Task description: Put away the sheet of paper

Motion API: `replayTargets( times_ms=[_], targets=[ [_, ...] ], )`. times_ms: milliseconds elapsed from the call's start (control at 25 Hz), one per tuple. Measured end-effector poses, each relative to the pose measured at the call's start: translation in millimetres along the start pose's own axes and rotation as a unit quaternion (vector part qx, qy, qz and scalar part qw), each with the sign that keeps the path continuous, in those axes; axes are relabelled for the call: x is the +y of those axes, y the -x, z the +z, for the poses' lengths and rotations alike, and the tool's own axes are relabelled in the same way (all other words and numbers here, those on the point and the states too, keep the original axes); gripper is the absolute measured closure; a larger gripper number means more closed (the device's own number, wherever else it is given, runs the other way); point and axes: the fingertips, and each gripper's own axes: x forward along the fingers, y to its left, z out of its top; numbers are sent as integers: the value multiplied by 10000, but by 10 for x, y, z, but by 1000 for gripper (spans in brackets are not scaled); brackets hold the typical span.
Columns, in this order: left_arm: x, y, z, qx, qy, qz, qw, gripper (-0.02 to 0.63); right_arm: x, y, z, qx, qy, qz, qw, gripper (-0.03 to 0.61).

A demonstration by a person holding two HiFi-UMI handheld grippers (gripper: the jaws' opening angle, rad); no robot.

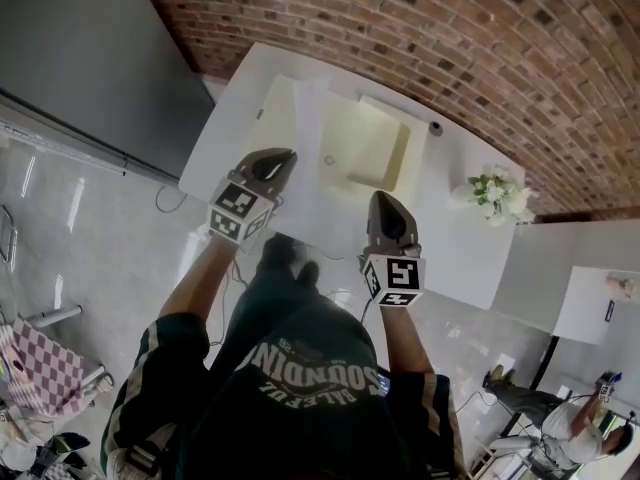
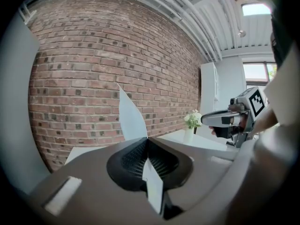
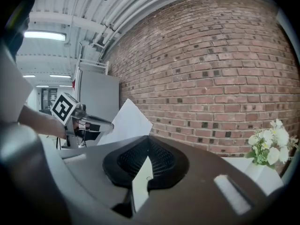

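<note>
A white sheet of paper [image 1: 318, 200] hangs between my two grippers above the white table [image 1: 470, 258]. The left gripper [image 1: 268, 167] is shut on its left edge; in the left gripper view the paper [image 2: 131, 117] rises out of the closed jaws [image 2: 147, 139]. My right gripper [image 1: 387, 212] is shut on the other edge, where the paper [image 3: 127, 121] stands up from the pinched jaws [image 3: 149, 138]. An open pale yellow folder [image 1: 366, 148] lies on the table beyond the grippers. Each gripper shows in the other's view: the right gripper [image 2: 228, 119] and the left gripper [image 3: 89, 123].
A white vase of flowers [image 1: 497, 196] stands at the table's right end, near the brick wall [image 1: 480, 48]. A small dark object [image 1: 434, 128] sits by the folder's far corner. A grey cabinet [image 1: 80, 58] stands at the left. A person [image 1: 575, 423] is at the lower right.
</note>
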Motion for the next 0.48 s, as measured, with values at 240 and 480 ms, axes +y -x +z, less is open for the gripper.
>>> replayTargets(
  times_ms=[240,480],
  targets=[
    [198,-408,94,33,-49,-386,9992,603,-148,-315,79,39,-71,-258,9996,578],
    [383,-677,145,84,-57,-638,9979,603,-225,-595,126,82,-152,-409,9990,578]
  ],
)
